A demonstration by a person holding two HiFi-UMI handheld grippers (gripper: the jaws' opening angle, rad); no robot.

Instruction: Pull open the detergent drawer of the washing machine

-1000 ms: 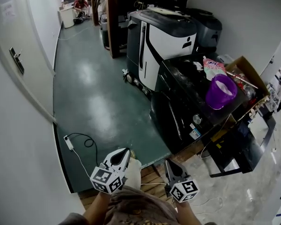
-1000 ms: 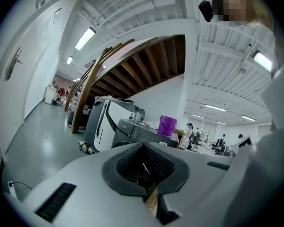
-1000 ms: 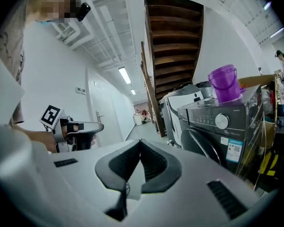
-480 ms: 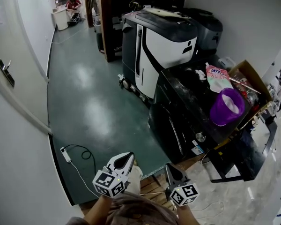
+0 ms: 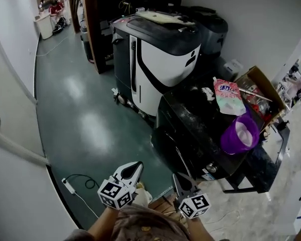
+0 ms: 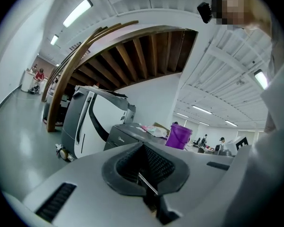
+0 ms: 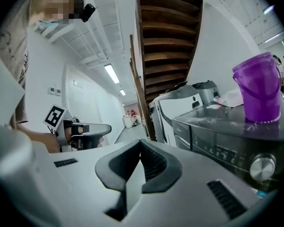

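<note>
Green floor (image 5: 85,114) spreads ahead of us. At our right stands the black washing machine (image 5: 190,134), with a purple bucket (image 5: 239,134) on its top. Our left gripper (image 5: 134,165) and right gripper (image 5: 177,178) hang well apart from it, both closed and empty.

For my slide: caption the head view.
Left claw and right claw, both shut, short of the black washing machine bearing a purple bucket.

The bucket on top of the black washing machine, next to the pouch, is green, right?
No, the bucket is purple, not green. The head view shows it on top of the black washing machine, next to the pouch.
</note>
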